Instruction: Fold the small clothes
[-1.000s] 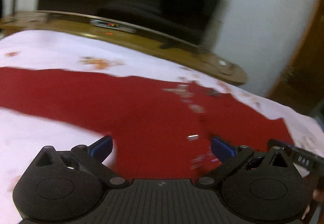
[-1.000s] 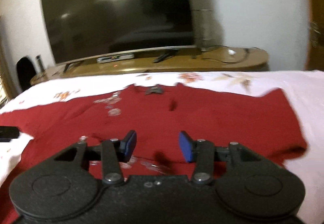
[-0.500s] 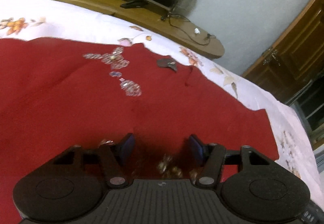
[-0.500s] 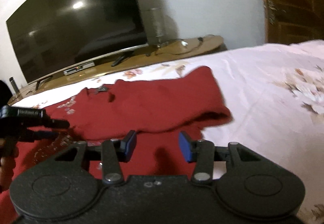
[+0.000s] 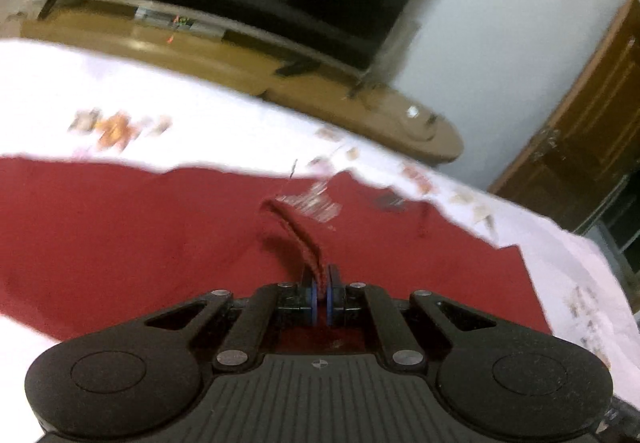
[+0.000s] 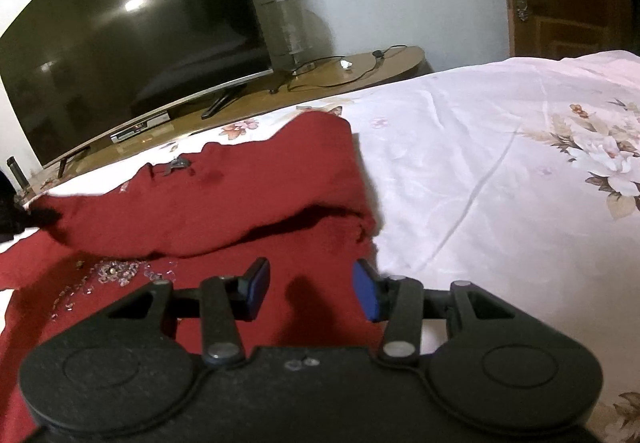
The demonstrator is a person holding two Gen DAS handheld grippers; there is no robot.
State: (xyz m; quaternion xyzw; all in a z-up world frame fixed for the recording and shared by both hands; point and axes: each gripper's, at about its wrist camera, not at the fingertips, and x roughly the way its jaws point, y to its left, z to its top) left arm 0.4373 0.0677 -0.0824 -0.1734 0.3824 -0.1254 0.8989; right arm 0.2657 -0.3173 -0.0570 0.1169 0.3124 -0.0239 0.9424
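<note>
While the red garment (image 5: pixel 120 235) lies spread on the floral bed sheet (image 6: pixel 500 147), its long axis runs left to right across the bed, roughly parallel to the far edge where the TV stand (image 6: pixel 320 79) sits. In the left wrist view the left hand-held gripper (image 5: pixel 322 297) has its blue pads pressed together on a ridge of the red fabric, which rises from the flat cloth into the jaws as a narrow pinched fold running away from the camera. A patch of shiny sequins (image 5: pixel 316 203) lies on the cloth just beyond that fold, toward the far edge of the garment. In the right wrist view the right hand-held gripper (image 6: pixel 312 291) hovers with its jaws wide apart and nothing between them, low over the near right part of the garment. Ahead of it one layer of the red cloth is doubled over another, its folded edge (image 6: pixel 280 227) running left to right with a dark shadow beneath. More sequins (image 6: pixel 116 271) show on the lower layer at near left. A dark television (image 6: pixel 120 43) stands on the TV stand beyond the bed.
</note>
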